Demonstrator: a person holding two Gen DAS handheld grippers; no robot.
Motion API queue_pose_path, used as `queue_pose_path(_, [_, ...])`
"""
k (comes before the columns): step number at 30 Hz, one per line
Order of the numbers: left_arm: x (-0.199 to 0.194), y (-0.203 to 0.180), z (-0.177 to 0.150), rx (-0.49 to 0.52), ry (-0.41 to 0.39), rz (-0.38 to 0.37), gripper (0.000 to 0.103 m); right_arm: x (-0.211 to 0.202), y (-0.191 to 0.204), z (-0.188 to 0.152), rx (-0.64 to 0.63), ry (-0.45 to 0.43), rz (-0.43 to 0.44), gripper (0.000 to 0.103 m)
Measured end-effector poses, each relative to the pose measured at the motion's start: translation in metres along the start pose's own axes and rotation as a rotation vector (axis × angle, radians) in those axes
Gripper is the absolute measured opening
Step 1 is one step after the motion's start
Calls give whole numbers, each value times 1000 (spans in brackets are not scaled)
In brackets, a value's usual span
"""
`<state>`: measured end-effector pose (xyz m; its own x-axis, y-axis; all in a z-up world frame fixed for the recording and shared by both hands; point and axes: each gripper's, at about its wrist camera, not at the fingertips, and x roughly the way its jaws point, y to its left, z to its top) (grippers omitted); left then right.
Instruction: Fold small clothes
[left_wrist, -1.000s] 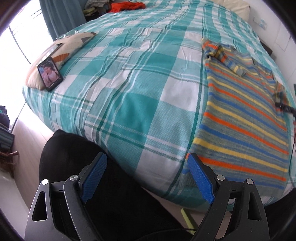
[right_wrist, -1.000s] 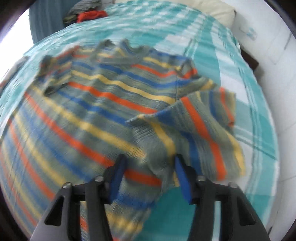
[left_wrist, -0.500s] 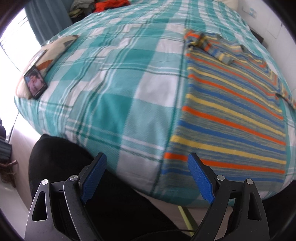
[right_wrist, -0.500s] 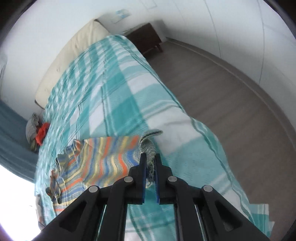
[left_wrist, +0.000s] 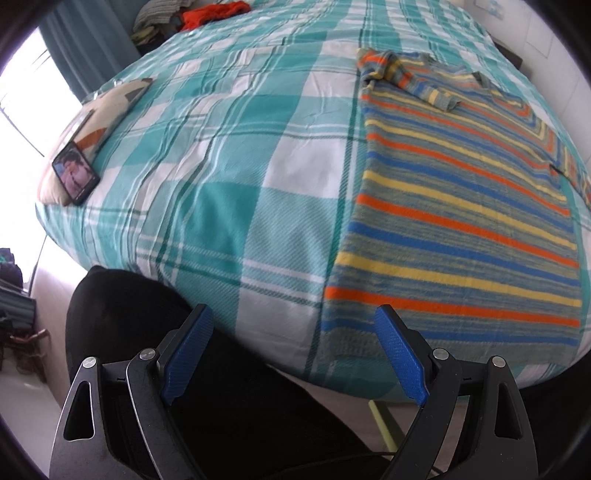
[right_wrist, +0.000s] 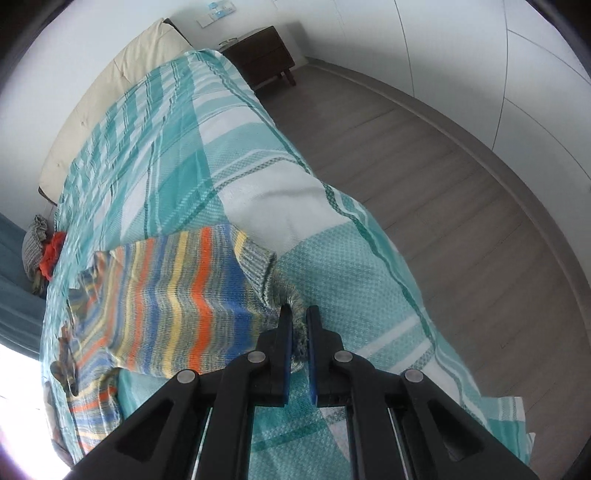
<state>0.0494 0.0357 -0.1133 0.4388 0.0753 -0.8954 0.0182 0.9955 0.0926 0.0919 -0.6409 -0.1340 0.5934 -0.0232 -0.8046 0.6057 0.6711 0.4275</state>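
Bedroom: teal and white plaid bedspread (left_wrist: 229, 206) covers the whole bed, pale wall and grey wood floor (right_wrist: 461, 155) off to one side in the right wrist view.
Far left edge: a phone (left_wrist: 75, 178) with its screen lit leans on a patterned cushion (left_wrist: 107, 107) right at the corner of the bed, well apart from the clothes.
Top left: a little heap of clothes (left_wrist: 199, 14) sits past the far end of the bed, orange piece on top.
Left gripper (left_wrist: 293, 354): hangs over the near edge of the bed with its blue pads spread wide, nothing between them. Its right pad sits just in front of the hem, not touching as far as anyone can tell. Dark trousers (left_wrist: 155, 332) of the person show underneath it.
Striped sweater (left_wrist: 461, 236): lies flat on the right half of the bed, hem toward the near edge, its left sleeve (left_wrist: 413, 79) folded in across the chest near the collar.
Right gripper (right_wrist: 299, 312): clamped tight on the ribbed cuff of the other sleeve (right_wrist: 255, 258), which is pulled out sideways from the body toward the bed's edge.
Background right: dark wooden nightstand (right_wrist: 262, 55) against the wall, cream pillow (right_wrist: 122, 85) at the head of the bed.
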Motion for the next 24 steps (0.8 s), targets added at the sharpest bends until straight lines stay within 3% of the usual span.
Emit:
queue_pose_path(3, [2, 5, -3, -12, 7, 6, 90, 2, -22, 2, 107, 16, 97, 7])
queue_pose_path(7, [5, 7, -5, -9, 16, 17, 90, -19, -38, 8, 172, -56, 33, 15])
queue_pose_path(8, [6, 5, -4, -6, 21, 18, 90, -25, -37, 11, 163, -76, 48, 18])
queue_pose_path(9, [7, 3, -4, -2, 24, 17, 90, -30, -32, 16, 138, -87, 73, 29])
queue_pose_path(11, [4, -2, -1, 7, 17, 10, 90, -33, -20, 22, 103, -94, 107, 41])
queue_pose_path(14, [-7, -11, 4, 22, -19, -4, 90, -27, 2, 25, 35, -87, 246, 41])
queue_pose_path(15, [-10, -13, 6, 26, -25, -11, 90, -21, 7, 23, 17, -68, 256, 44])
queue_pose_path(17, [-17, -16, 11, 43, -40, -29, 90, 4, 12, 14, -25, 25, 170, 45])
queue_pose_path(18, [-20, -16, 14, 50, -53, -34, 90, 14, 8, 8, -33, 51, 77, 30])
queue_pose_path(19, [-26, -16, 19, 61, -74, -37, 90, 12, 4, 3, -23, 29, 39, 21])
queue_pose_path(20, [-35, -17, 28, 75, -112, -38, 90, -1, -1, -4, -3, -29, -27, 20])
queue_pose_path(21, [-42, -19, 36, 88, -149, -43, 90, -16, -2, -13, 8, -89, -103, 23])
queue_pose_path(22, [-53, -24, 50, 111, -207, -60, 91, -31, -2, -23, 11, -137, -122, 29])
queue_pose_path(24, [-68, -40, 80, 159, -297, -103, 94, -61, 3, -49, -19, -192, -71, 50])
